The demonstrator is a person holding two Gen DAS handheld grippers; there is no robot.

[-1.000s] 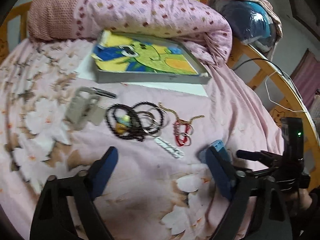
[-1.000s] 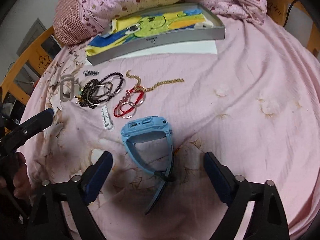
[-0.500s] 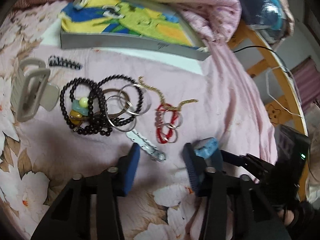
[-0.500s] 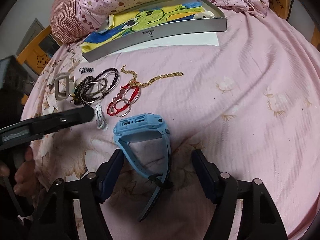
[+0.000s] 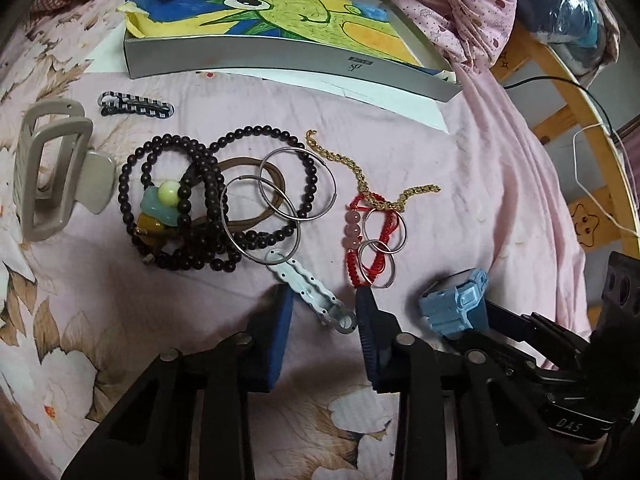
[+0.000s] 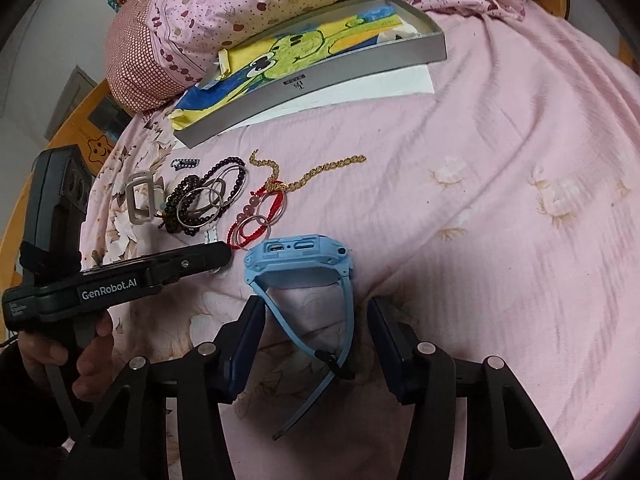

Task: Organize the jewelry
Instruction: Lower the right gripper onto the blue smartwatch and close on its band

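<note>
fingers both parted: left gripper (image 5: 324, 304) straddles one white clip (image 5: 308, 292), right gripper (image 6: 316, 312) one blue watch (image 6: 300, 260).

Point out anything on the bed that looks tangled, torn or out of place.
The dark bead strands, the brown hair tie and the silver hoops lie in one overlapping heap, and the gold chain crosses the red bracelet. The drawing in the grey box has a ragged left edge.

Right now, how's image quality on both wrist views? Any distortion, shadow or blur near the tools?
Left wrist: strong fisheye, the box edge bows and corners vignette black; the left tool casts a soft shadow around the clip; beads are sharp. Right wrist: same bowing; light flat, no glare; a dark shadow sits under the watch between the right tool fingers.
</note>
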